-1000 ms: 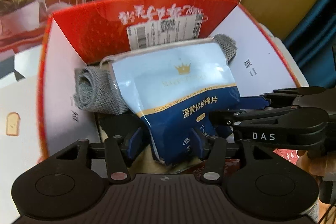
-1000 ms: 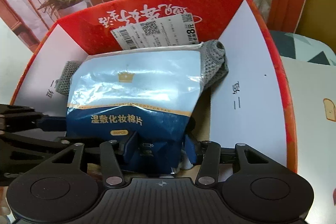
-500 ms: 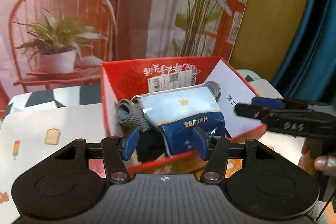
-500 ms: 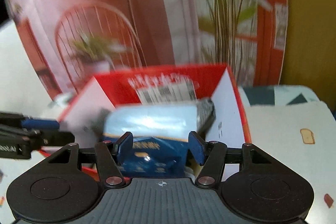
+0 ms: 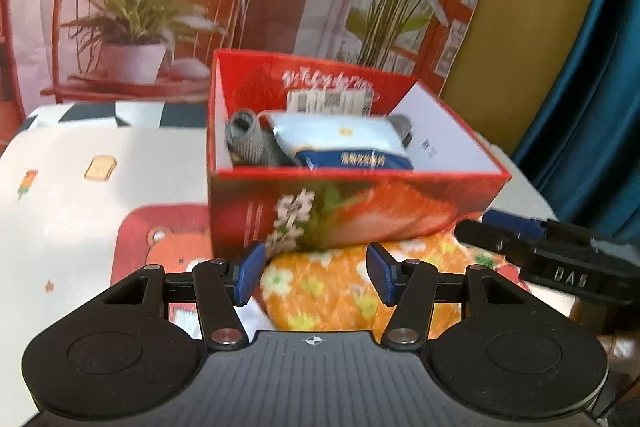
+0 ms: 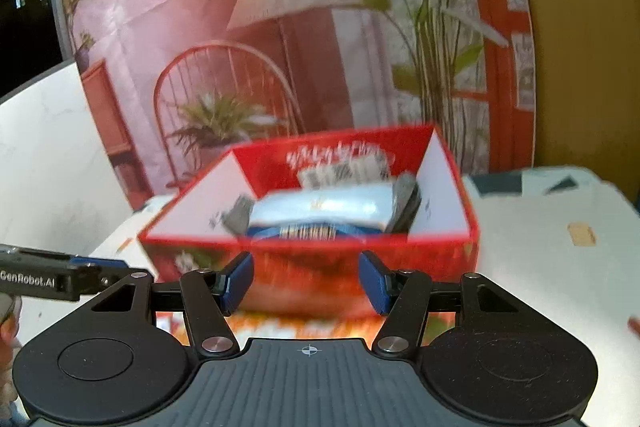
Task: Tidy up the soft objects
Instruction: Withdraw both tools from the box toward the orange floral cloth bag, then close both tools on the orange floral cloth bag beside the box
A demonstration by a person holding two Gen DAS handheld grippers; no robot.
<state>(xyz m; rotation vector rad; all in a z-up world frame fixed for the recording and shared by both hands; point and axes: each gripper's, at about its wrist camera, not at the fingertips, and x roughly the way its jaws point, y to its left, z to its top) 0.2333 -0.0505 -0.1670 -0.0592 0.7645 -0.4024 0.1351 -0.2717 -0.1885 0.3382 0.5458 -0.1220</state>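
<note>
Blue-white pouch (image 5: 340, 143) lies crosswise in red box (image 5: 352, 211) | both jaws open, empty

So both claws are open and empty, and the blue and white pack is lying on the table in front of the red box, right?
Not quite. The pack lies inside the red box, on the grey knit, as the left wrist view shows. What lies in front of the box is an orange floral item. The left claw and right claw are indeed open and empty.

Red box (image 5: 352, 211) with a strawberry print at frame centre; inside, a grey knit roll (image 5: 250, 139) and pale-and-dark-blue pack (image 5: 340, 143). Below, orange flowered cloth (image 5: 320, 291).
</note>
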